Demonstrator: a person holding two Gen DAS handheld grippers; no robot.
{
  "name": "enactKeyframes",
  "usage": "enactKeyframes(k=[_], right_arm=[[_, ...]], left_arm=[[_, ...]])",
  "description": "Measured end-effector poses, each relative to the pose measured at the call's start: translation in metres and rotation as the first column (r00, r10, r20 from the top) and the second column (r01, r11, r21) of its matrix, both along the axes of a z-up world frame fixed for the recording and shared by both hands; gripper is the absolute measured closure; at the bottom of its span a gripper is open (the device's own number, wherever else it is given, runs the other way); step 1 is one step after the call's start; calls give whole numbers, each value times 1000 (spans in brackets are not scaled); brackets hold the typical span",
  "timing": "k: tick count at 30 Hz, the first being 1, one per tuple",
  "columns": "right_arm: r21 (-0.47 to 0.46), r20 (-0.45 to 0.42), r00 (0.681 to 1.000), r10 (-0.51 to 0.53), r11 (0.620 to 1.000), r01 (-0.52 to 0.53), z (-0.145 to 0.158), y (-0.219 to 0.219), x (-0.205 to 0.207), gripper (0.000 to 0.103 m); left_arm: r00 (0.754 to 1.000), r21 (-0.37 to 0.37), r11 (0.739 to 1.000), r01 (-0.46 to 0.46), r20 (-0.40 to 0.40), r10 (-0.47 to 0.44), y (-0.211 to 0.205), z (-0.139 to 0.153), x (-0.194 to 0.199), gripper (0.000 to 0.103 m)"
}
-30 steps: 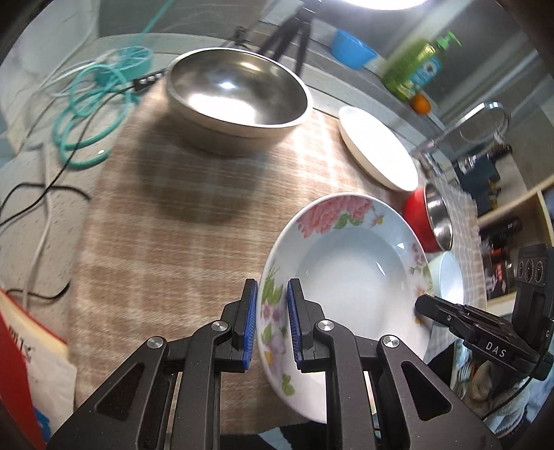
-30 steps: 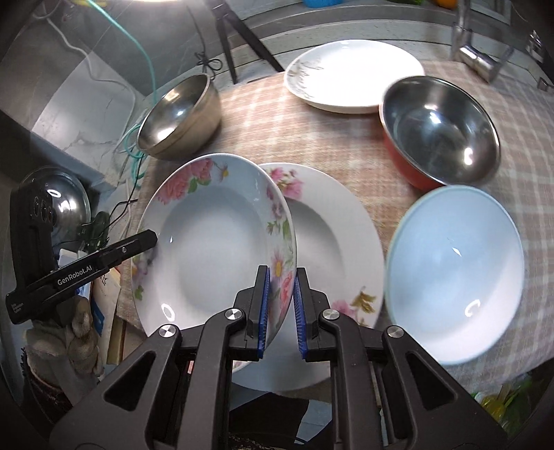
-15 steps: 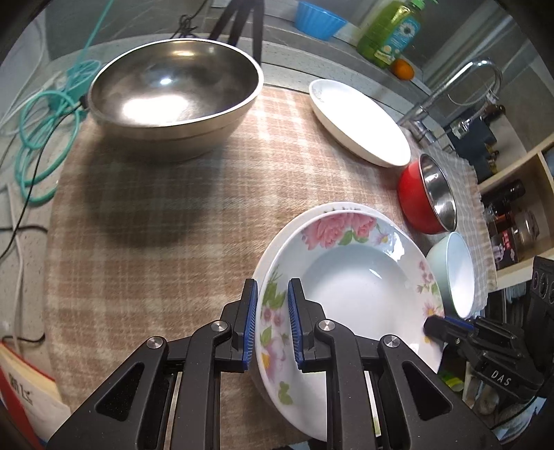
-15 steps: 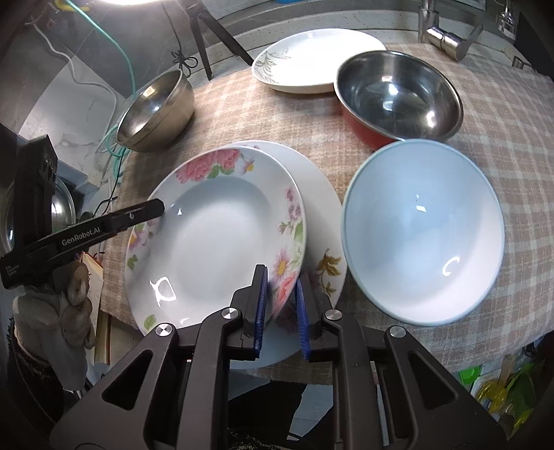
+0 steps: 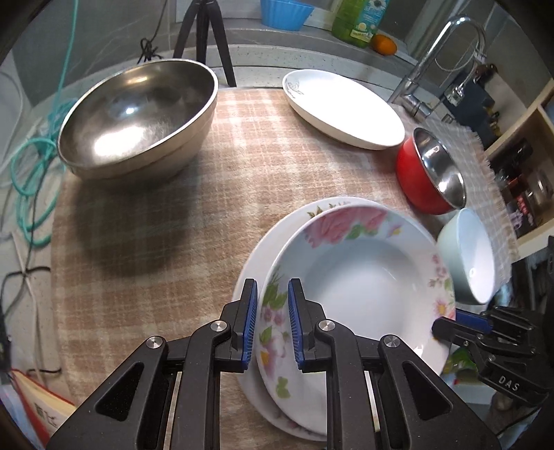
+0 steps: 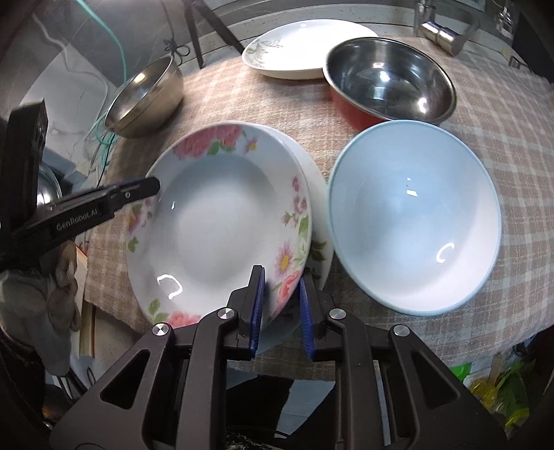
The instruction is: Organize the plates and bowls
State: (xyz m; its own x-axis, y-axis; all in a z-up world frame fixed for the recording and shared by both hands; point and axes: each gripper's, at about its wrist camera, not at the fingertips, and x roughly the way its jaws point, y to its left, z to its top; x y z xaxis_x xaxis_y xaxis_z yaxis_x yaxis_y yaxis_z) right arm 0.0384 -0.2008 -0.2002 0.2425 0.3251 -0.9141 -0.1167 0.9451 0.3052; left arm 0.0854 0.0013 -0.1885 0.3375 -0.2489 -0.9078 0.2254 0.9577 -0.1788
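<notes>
A deep plate with pink flowers (image 5: 360, 287) (image 6: 221, 221) rests tilted on a second flowered plate (image 5: 263, 249) (image 6: 320, 194) on the checked cloth (image 5: 173, 242). My left gripper (image 5: 272, 294) is shut on its left rim. At the opposite, near rim my right gripper (image 6: 281, 280) is opening its jaws; the rim stands between the pads with a gap on the right side. A pale blue bowl (image 6: 412, 235), a red steel bowl (image 6: 387, 83), a white plate (image 5: 342, 107) and a large steel bowl (image 5: 138, 114) stand around.
A tripod (image 5: 204, 34) and a faucet (image 5: 446, 45) rise behind the cloth. Teal cable (image 5: 31, 166) lies coiled at the left. A wooden shelf (image 5: 519, 138) with jars stands at the right. A blue tub (image 5: 284, 14) sits on the back ledge.
The flowered plate, held by both grippers, came down onto the second flowered plate. The right gripper's jaws have widened around its rim. The left grip is unchanged.
</notes>
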Motion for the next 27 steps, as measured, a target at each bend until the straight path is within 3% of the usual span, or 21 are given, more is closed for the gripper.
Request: enactKeyframes(k=[7,13,23,27], right_arm=[[8,0,999,32,999,-32,0,2,1,75],[3,-4,998,61,998,-61,2,9,1,55],[6,15,998,64,998,-64,16,4,-8,53],[-5,32,996,79,997,-78,28,8,-10,53]], left_arm=[[1000,29,999,27,-7,-27,1,0,0,87],[1000,16,1000,11,-14,-11,1,0,1,87],[1000,2,1000,-14,7,14,9,11,-5,86],[999,13,1000,4,50,-4,3,23,-11,77]])
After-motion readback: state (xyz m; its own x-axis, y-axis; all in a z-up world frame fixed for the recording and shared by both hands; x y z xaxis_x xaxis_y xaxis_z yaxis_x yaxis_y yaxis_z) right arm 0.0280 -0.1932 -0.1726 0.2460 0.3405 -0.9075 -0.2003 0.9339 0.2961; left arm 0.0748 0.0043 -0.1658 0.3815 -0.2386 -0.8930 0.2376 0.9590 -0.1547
